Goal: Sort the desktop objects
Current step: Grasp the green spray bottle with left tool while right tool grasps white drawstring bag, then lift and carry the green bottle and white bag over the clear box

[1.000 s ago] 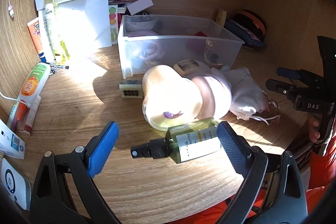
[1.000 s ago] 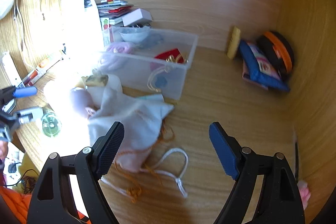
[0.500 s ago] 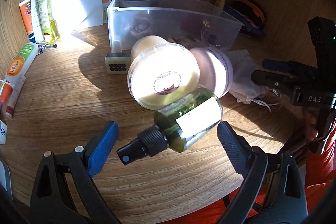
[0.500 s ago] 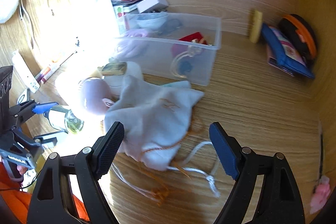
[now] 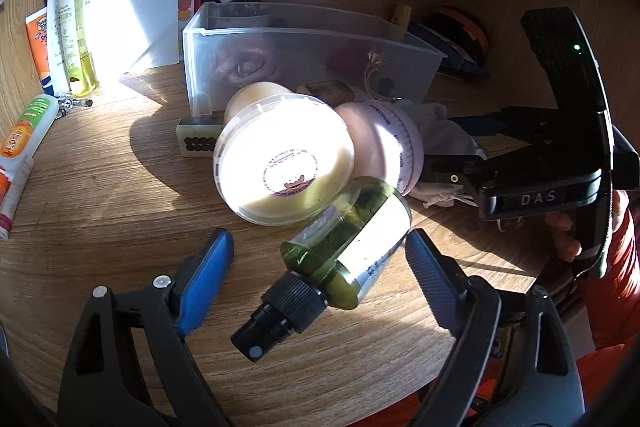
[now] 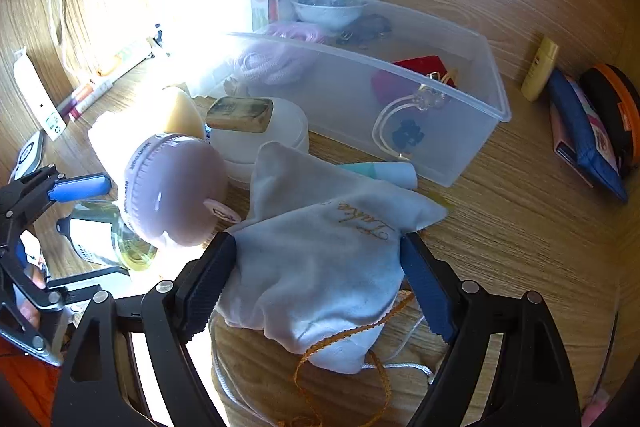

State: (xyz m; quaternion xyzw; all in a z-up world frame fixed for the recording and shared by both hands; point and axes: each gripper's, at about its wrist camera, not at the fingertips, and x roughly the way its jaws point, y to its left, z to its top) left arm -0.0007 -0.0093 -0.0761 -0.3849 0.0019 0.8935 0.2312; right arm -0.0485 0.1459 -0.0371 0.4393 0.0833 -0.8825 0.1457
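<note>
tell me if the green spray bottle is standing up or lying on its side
On its side. The green spray bottle lies on the desk, black nozzle toward the camera, base against the cream jar.

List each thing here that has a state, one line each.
Left gripper: jaws closing around the spray bottle.
Right gripper: jaws open, astride the cloth pouch.
Spray bottle: lying down, cap on.
Cloth pouch: lying crumpled, drawstring loose.
Clear bin: open, partly filled.
Cream jar: on its side, lid on.
</note>
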